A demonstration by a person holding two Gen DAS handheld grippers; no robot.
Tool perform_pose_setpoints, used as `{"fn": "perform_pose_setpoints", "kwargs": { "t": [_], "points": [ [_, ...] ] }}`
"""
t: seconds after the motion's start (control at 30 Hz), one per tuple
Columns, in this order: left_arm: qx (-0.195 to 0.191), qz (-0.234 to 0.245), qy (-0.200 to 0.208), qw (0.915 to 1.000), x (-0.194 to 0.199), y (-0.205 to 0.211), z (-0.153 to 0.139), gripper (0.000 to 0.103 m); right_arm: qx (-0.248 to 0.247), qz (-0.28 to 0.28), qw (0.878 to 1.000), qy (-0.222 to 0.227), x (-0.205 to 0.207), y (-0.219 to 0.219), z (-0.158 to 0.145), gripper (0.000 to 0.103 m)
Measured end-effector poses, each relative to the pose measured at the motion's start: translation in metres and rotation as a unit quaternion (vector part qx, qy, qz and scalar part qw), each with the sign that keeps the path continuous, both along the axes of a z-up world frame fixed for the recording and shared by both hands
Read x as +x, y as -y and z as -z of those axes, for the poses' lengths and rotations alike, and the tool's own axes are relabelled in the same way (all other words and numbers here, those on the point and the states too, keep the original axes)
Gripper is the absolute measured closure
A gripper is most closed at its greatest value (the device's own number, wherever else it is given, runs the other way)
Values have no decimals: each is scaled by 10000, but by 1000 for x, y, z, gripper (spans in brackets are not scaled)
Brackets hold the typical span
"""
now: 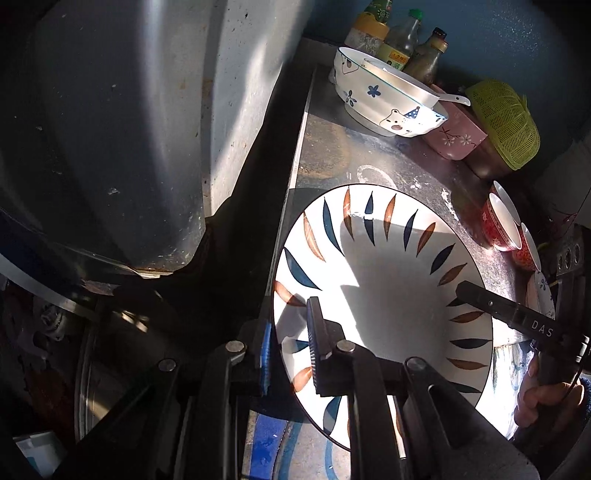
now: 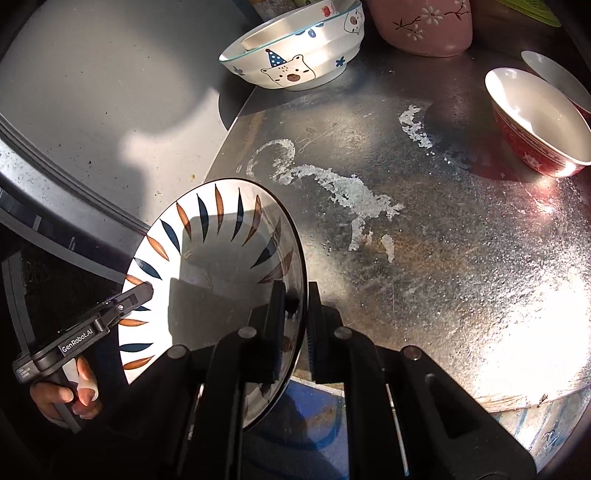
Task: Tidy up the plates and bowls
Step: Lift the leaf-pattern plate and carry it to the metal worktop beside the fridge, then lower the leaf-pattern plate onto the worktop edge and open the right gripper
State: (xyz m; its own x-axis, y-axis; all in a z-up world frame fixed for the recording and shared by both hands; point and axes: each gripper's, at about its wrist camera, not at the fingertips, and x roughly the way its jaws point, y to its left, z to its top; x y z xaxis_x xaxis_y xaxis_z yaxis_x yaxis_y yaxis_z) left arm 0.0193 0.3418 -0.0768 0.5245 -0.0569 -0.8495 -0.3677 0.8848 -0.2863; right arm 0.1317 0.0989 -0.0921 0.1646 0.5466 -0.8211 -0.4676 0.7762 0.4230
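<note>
Both tools carrying leaf-pattern plate over worktop

L tool [image 1: 291, 332] & R tool [image 2: 297, 325] each nipped tight on opposite rim edges of plate [image 2: 218, 266], held tilted above steel worktop [image 2: 424, 240]. Bear bowl [image 2: 295, 48], pink cup [image 2: 424, 26], red bowl [image 2: 535, 125] stand further back. Step, by my read: mid-carry. Next needs level set-down on bare patch, then both open together.
</note>
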Motion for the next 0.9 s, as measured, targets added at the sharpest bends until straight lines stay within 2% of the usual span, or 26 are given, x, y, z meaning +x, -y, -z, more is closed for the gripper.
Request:
{"fn": "perform_pose_setpoints", "kwargs": {
  "t": [0.43, 0.5, 0.57, 0.63, 0.67, 0.7, 0.73, 0.8, 0.83, 0.87, 0.9],
  "points": [
    [140, -119, -26, 9998, 12, 2, 9, 87, -112, 52, 9999, 60, 25, -18, 7, 91],
    [277, -131, -55, 9995, 12, 5, 7, 86, -95, 23, 9999, 27, 28, -21, 10, 91],
    [618, -158, -108, 9979, 13, 12, 4, 86, -56, -31, 10000, -4, 28, -20, 12, 89],
    [878, -233, -190, 9957, 12, 16, -1, 61, -78, -45, 10000, 22, 25, -18, 10, 88],
    [893, -302, -176, 9954, 10, 17, -3, 34, -80, -41, 10000, 26, 25, -18, 9, 88],
    [889, -407, -135, 9951, 7, 16, -7, 20, -85, -25, 10000, 30, 24, -15, 7, 88],
    [885, -483, -117, 9948, 4, 16, -10, 19, -93, 0, 9999, 43, 24, -12, 5, 84],
    [906, -550, -143, 9943, 0, 18, -17, 14, -64, 42, 9999, 122, 21, -4, -3, 61],
    [912, -571, -137, 9941, -3, 20, -21, 12, -42, 74, 9998, 200, 19, 1, -8, 42],
    [908, -590, -124, 9940, -5, 22, -25, 6, -1, 108, 9995, 287, 16, 7, -13, 30],
    [902, -607, -104, 9940, -8, 25, -30, 2, 48, 127, 9993, 355, 14, 12, -19, 26]
  ]
}}
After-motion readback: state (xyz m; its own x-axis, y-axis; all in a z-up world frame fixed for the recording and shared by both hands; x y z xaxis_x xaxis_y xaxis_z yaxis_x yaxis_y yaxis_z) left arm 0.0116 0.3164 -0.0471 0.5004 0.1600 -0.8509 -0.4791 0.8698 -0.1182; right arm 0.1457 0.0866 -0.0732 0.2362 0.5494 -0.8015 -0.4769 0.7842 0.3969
